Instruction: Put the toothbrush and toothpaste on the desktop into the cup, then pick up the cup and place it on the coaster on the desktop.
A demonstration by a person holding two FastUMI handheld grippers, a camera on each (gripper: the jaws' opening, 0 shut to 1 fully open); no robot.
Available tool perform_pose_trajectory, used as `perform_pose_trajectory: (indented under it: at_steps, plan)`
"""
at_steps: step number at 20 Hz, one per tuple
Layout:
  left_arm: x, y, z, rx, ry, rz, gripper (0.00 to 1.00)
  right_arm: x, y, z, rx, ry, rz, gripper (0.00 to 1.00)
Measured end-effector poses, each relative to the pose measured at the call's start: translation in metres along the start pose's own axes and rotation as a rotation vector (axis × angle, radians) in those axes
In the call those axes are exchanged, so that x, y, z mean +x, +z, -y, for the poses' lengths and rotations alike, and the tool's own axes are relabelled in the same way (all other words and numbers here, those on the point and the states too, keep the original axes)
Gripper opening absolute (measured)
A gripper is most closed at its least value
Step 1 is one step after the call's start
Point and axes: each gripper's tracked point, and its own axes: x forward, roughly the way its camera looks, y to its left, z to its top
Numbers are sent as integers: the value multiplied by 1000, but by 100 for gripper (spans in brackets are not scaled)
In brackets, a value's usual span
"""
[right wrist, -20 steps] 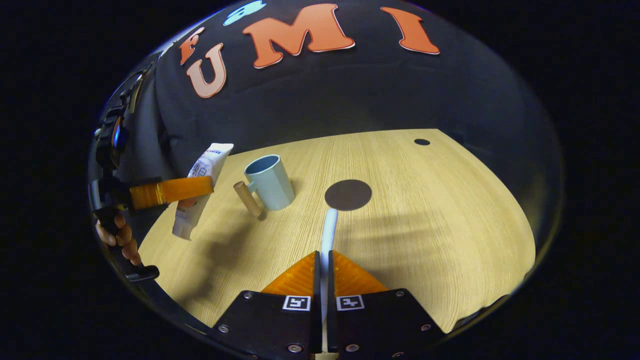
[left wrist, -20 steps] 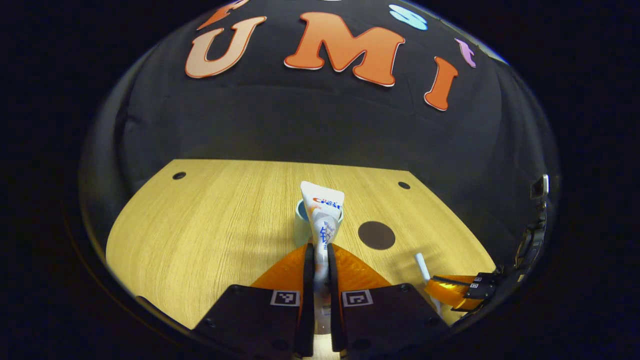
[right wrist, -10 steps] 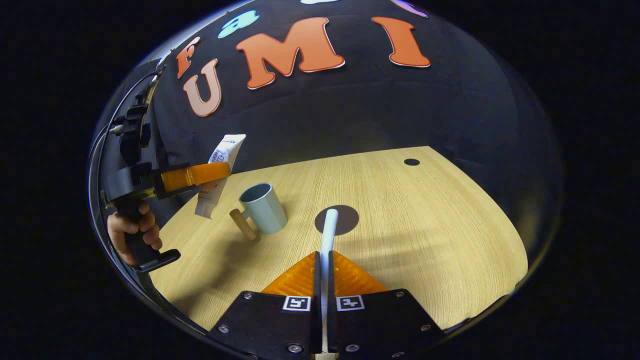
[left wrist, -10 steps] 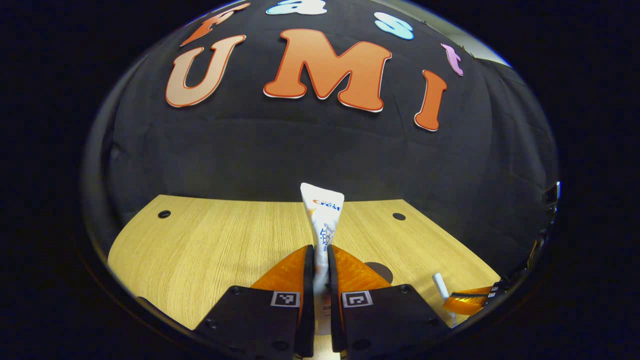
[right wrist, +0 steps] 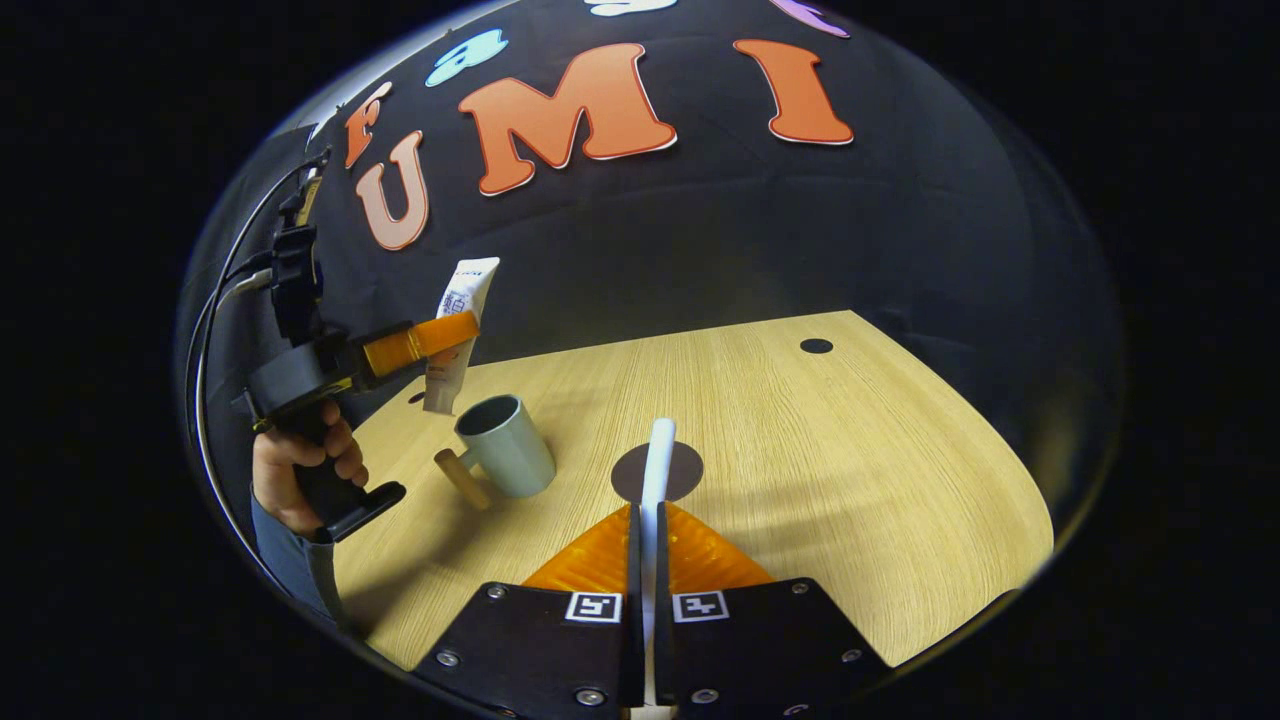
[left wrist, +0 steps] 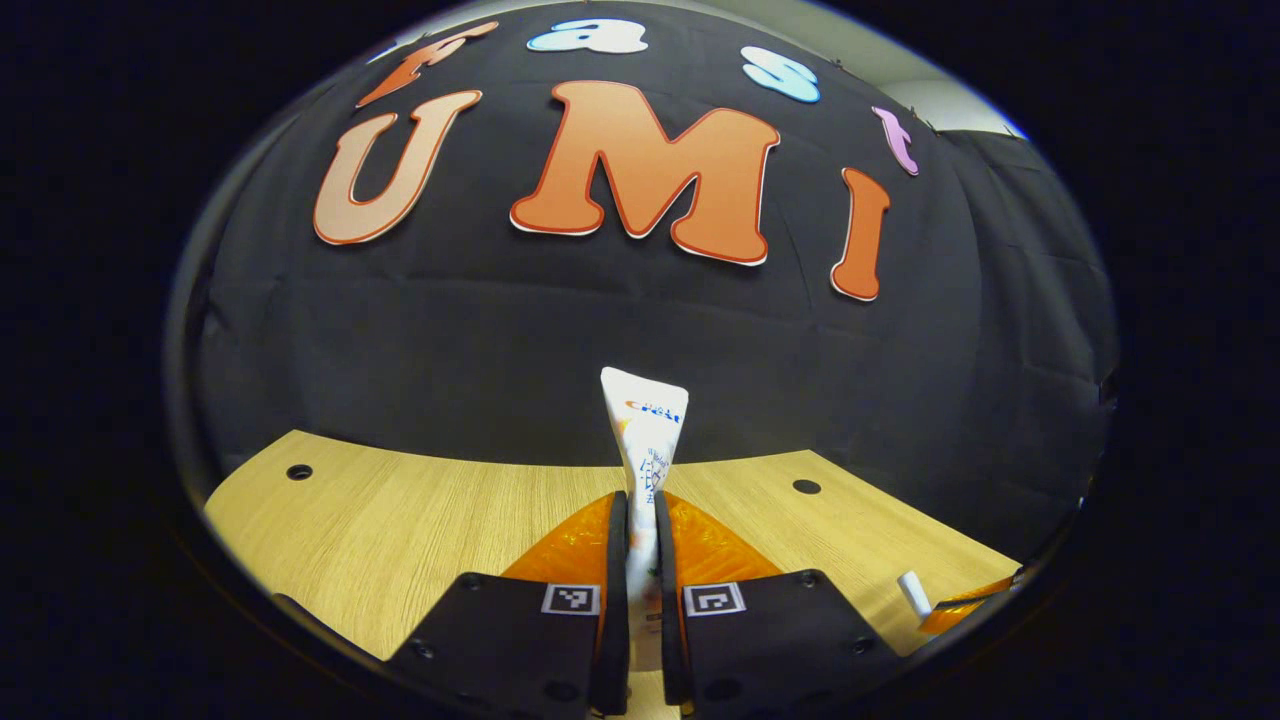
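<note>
Loading step: left tool (right wrist: 440, 338) clamps the toothpaste (right wrist: 457, 335) above the cup (right wrist: 505, 458), right tool (right wrist: 645, 545) clamps the toothbrush (right wrist: 657, 470); next, lower the tube into the mouth.

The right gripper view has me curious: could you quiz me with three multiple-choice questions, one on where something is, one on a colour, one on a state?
1. Where is the white toothpaste tube?
A. Lying on the desktop
B. Held in the air above the cup
C. Standing in the cup

2. What colour is the round flat coaster?
A. Dark brown
B. White
C. Yellow

3. What is the state of the pale blue-grey cup with the wooden handle?
A. Tipped on its side
B. Upside down
C. Upright and apparently empty

Answers:
1. B, the left gripper clamps the tube just above the cup's mouth.
2. A, it shows as a dark disc on the light wooden desktop.
3. C, its open mouth faces up, while the right gripper holds the white toothbrush.
</note>
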Motion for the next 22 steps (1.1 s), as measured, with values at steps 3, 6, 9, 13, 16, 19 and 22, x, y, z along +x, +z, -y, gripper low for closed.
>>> perform_pose_trajectory:
  at_steps: [3,6,9,13,16,19,22]
  plan:
    - [3,-7,2,-24,-7,-21,17,6,2,2,2,-1,4,5]
    - [5,-17,-3,-35,7,-48,17,9,1,1,6,4,5,4]
    - [5,-23,-1,-65,14,-67,17,12,3,2,6,3,13,5]
    - [-4,-31,-3,-51,17,-105,21,12,4,-1,8,10,18,4]
    - [-8,-29,4,-46,-12,-100,29,8,6,-5,12,20,37,4]
    - [-14,-23,0,-33,-2,-78,47,4,8,-12,11,36,55,5]
    - [-23,-21,0,-32,-7,-74,47,3,16,-23,9,58,75,4]
